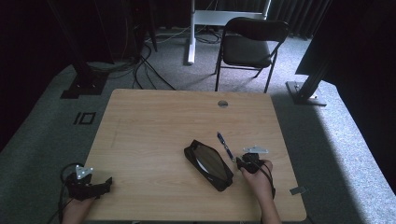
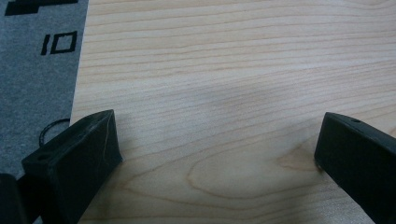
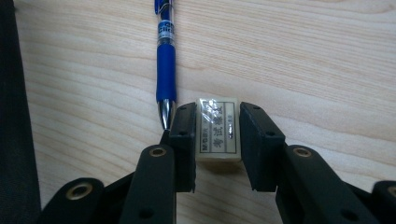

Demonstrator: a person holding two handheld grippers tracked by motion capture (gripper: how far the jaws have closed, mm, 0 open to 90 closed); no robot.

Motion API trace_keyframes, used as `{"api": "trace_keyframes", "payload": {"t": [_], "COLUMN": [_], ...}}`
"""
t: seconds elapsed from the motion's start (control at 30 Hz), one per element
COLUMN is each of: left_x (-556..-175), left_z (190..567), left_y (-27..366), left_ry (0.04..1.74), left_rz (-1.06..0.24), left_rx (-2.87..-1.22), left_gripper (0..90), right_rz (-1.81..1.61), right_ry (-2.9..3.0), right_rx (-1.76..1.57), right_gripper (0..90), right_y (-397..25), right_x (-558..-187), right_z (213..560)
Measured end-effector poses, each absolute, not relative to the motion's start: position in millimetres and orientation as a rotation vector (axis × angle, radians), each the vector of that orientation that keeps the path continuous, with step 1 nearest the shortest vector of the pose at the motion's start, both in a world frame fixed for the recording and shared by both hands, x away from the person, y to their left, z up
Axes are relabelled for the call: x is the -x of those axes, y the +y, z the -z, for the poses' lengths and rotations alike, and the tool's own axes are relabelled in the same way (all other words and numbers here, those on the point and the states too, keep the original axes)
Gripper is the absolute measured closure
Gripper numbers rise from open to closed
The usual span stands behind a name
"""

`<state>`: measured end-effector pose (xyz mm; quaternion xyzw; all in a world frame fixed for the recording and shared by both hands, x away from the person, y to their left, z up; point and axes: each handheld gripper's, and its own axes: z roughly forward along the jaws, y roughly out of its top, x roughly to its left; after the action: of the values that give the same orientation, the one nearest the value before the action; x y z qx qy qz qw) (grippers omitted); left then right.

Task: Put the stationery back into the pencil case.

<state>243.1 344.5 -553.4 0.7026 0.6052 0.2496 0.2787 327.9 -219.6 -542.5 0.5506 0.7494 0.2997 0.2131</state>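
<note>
At the near edge of the table (image 1: 154, 116), about seven o'clock from its middle, the left gripper (image 1: 106, 183) rests low over bare wood. In the left gripper view its jaws stand wide apart, with only wood grain between them.

Further in, around five o'clock from the middle, lies a black pencil case (image 1: 208, 164). It is unzipped, its mouth gaping upward, and a pale lining or a light sheet shows inside; what else it holds cannot be told.

Just beside the case, at its three o'clock, the right gripper (image 1: 243, 162) sits in the person's right hand (image 1: 258, 175). The right gripper view shows its jaws drawn in narrow on either side of a small white eraser (image 3: 217, 128) in a printed wrapper, which lies flat on the wood. Both jaws meet or nearly meet the eraser's sides.

A blue pen (image 3: 166, 70) lies at the eraser's eleven o'clock, its metal tip against the outer face of the left-hand jaw, its barrel running away toward twelve o'clock.
</note>
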Motion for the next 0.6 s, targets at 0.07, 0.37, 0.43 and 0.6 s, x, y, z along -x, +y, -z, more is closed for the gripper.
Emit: {"api": "trace_keyframes", "payload": {"t": [0.07, 0.37, 0.43, 0.6], "left_x": [-243.1, -243.2, -243.2, -243.1], "left_z": [553.4, 553.4, 553.4, 553.4], "left_y": [344.5, 344.6, 344.6, 344.5], "left_ry": [1.624, 1.624, 1.624, 1.624], "left_rz": [-0.67, -0.67, -0.67, -0.67], "left_rx": [-1.885, -1.885, -1.885, -1.885], "left_gripper": [0.3, 0.2, 0.2, 0.2], "right_rz": [-0.836, -0.881, -0.908, -0.933], "right_ry": [2.079, 2.056, 2.044, 2.043], "right_rx": [-1.533, -1.574, -1.565, -1.543], "right_gripper": [68.0, 68.3, 68.2, 68.2], "right_y": [-220.0, -228.8, -231.3, -231.1], "right_x": [-328.1, -332.7, -333.7, -334.3], "right_z": [542.5, 533.3, 521.2, 502.3]}}
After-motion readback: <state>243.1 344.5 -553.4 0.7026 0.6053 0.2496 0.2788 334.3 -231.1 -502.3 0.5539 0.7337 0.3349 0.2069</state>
